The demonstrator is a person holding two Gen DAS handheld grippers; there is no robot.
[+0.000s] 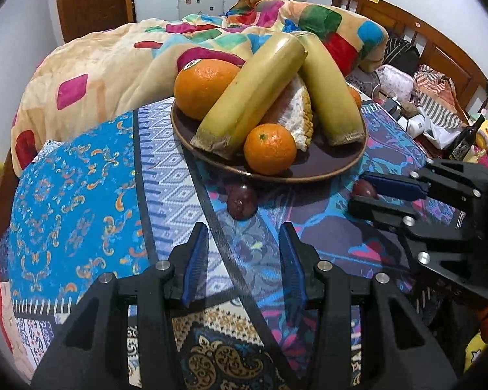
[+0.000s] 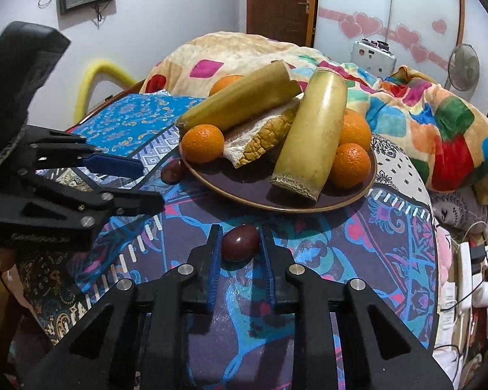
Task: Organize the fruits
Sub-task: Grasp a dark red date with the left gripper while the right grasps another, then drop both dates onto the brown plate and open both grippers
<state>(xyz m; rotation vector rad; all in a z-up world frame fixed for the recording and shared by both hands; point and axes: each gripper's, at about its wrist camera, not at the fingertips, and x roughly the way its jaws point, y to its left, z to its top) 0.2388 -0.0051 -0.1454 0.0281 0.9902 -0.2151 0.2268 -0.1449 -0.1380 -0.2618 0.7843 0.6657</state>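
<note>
Our right gripper (image 2: pixel 239 242) straddles a dark fruit (image 2: pixel 240 243), contact unclear. Left gripper (image 1: pixel 244 250) spread. Plate (image 1: pixel 325 162) half hides a second dark fruit (image 1: pixel 242 203).

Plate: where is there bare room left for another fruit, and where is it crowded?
The plate has a bare strip along its near rim, in front of the bananas, and a patch beside the small orange. Middle and back are piled. Off it, one dark fruit sits between the right gripper fingers; another lies by the rim.
</note>
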